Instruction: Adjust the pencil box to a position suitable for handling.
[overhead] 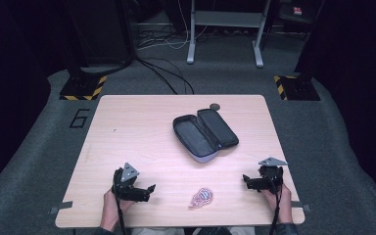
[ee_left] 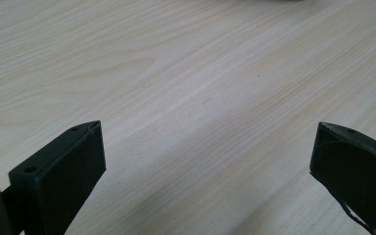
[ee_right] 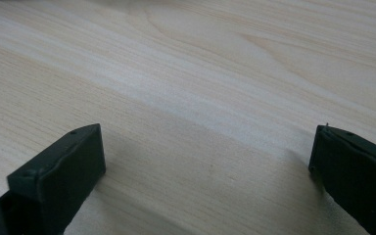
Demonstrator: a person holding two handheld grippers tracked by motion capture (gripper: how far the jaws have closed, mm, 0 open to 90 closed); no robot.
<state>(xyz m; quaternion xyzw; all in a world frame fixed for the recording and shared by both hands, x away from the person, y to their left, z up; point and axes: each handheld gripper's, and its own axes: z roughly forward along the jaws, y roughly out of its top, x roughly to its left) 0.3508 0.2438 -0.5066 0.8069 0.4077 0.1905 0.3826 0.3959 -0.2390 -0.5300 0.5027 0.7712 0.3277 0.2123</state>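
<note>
Nearest the person, both tongs sit low over the table [overhead: 127,122] edge. Left gripper [overhead: 146,191] has jaws spread wide w/ nothing between them; the left gripper view shows just bare wood grain between the two black jaws. Right gripper [overhead: 248,182] is likewise wide open and empty, wood alone btwn its jaws in the right gripper view.

Between the two tongs, a bit nearer the left one and closer to the table edge, lies a small coiled cable [overhead: 201,197], pink-and-white, loose on the wood and touching neither gripper. It looks like the item to be picked.

Farther out, beyond both tongs and roughly midway btwn them, an open zip case [overhead: 204,134] lies flat, lid folded back, inner tray facing up, apparently empty. A small dark disc [overhead: 215,105] sits just past the case, near the far edge.

Judged step: approach and grab the cable, prob. to stow it in the case. To do it well: bring the nearer left gripper in low from the side, jaws straddling the whole coil, not one loop, so it doesn't unravel. Close gently, lift straight, check nothing dangles before crossing to the case.
</note>
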